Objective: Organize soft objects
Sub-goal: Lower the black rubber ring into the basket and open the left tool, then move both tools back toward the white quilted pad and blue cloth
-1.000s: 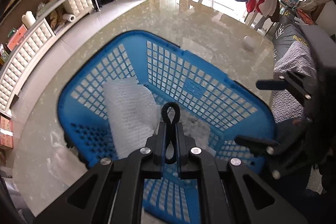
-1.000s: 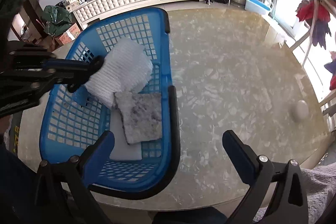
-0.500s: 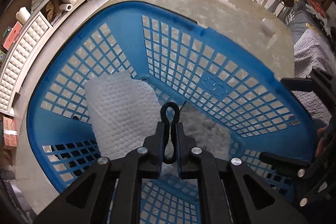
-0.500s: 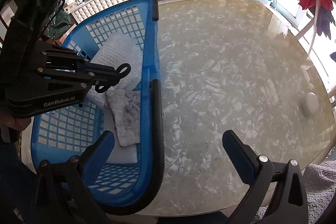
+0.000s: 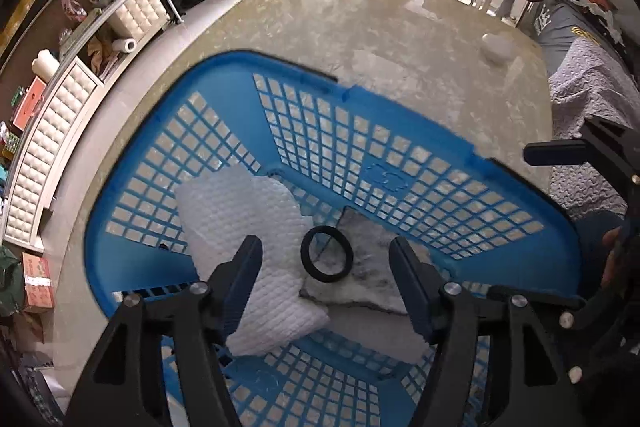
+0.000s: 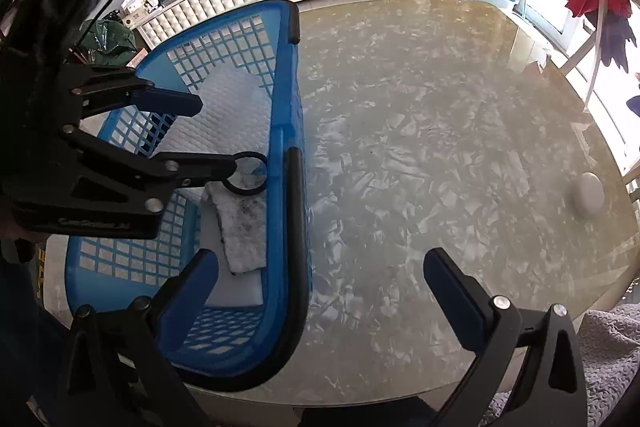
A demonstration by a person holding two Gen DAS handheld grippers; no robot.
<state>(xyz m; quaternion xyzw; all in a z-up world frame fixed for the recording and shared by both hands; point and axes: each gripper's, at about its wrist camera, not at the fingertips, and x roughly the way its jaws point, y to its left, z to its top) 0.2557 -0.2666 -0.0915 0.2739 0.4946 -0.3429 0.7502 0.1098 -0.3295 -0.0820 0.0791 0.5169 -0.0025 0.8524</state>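
The black ring [image 5: 326,254] lies between the left gripper's [image 5: 325,277] spread jaws, free of both, over the grey cloth [image 5: 360,279] inside the blue basket [image 5: 400,163]. In the right wrist view the ring [image 6: 245,173] sits just past the tip of one left finger [image 6: 208,167]; whether it touches that finger, or has already settled on the cloth, cannot be told. The left jaws are released, holding nothing.

Left of the jaws, and partly under the left one, lies the white quilted pad [image 5: 248,239], overlapping the cloth's edge. A flat white sheet [image 5: 372,327] shows beneath both, nearer the jaws' base.

The right gripper [image 6: 320,287] is also wide open and empty, one finger over the basket's near corner, the other over the bare table [image 6: 440,147]. Far ahead of it, well apart, a small white lump [image 6: 588,193] sits near the table's edge.

Risks, as I judge them:
- The ring is light and springy; it could bounce or roll off the cloth and lodge against the wall, or catch in the basket's grid.
- If it clings to the left finger, lifting away could drag it back out.
- The left jaws sit low inside the basket; pulling up carelessly could snag the pad or knock the rim and shift the basket.
- The white lump lies close to the edge; a clumsy reach could nudge it off.
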